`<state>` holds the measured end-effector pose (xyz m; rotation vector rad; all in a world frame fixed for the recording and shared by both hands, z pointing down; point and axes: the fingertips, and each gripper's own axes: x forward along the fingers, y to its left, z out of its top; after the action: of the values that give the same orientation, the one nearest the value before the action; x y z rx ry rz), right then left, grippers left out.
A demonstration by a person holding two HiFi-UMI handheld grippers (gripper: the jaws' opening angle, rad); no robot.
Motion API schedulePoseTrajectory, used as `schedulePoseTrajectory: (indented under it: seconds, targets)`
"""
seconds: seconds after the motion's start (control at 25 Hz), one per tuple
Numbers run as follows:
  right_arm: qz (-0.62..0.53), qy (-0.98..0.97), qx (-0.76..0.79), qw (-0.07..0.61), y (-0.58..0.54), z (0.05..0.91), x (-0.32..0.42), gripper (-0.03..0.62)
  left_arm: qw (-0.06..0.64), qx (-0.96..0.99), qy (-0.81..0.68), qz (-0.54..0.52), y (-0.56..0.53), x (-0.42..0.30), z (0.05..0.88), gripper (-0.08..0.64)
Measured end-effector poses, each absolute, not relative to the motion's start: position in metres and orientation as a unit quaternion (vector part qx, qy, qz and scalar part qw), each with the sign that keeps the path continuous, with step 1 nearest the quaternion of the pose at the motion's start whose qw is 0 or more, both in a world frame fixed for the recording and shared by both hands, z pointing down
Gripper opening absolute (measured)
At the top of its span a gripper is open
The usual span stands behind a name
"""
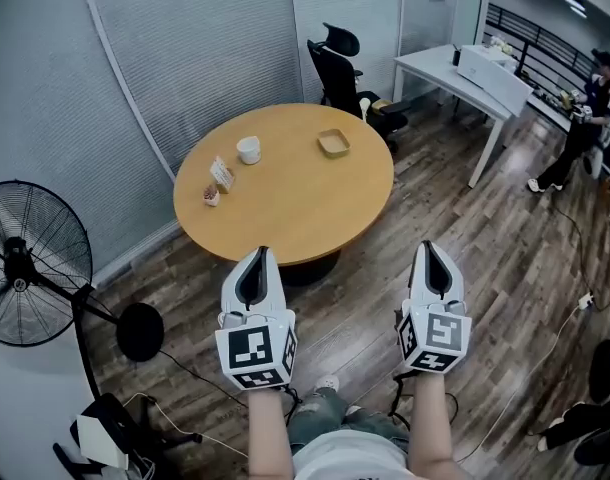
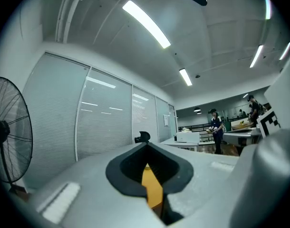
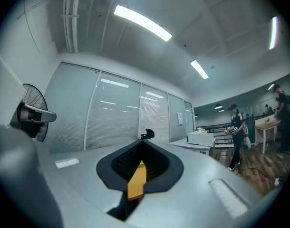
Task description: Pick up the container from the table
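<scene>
A round wooden table (image 1: 305, 208) stands ahead of me in the head view. On it are a small white cup-like container (image 1: 248, 149), a shallow tan square container (image 1: 334, 144), a little card stand (image 1: 222, 174) and a small brown item (image 1: 212, 196). My left gripper (image 1: 258, 255) and right gripper (image 1: 428, 247) hover short of the table's near edge, both shut and holding nothing. In each gripper view the jaws meet at a point, left gripper (image 2: 146, 144) and right gripper (image 3: 144, 141), with only a yellow sliver of table (image 2: 152, 186) showing between them.
A black standing fan (image 1: 30, 263) is at the left beside the blinds. Behind the table are a black office chair (image 1: 340, 68) and a white desk (image 1: 465, 78) carrying a white box. A person (image 1: 580, 118) stands far right. Cables lie on the wooden floor.
</scene>
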<state>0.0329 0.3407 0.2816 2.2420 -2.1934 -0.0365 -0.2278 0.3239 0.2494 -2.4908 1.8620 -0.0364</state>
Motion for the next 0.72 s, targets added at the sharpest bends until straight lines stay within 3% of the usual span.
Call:
schedulePoseTrajectory:
  seconds: [0.16, 0.56, 0.72]
  targets:
    - [-0.014, -0.695, 0.719, 0.004, 0.331, 0.283, 0.029, 0.028, 0.016, -0.802, 0.598, -0.006, 0.311, -0.231, 0.248, 0.001]
    - [-0.006, -0.681, 0.733, -0.006, 0.292, 0.287, 0.02, 0.028, 0.015, -0.802, 0.595, 0.048, 0.264, -0.249, 0.24, 0.408]
    - [-0.003, -0.676, 0.737, -0.006, 0.282, 0.291, 0.012, 0.028, 0.015, -0.803, 0.594, 0.049, 0.247, -0.258, 0.242, 0.435]
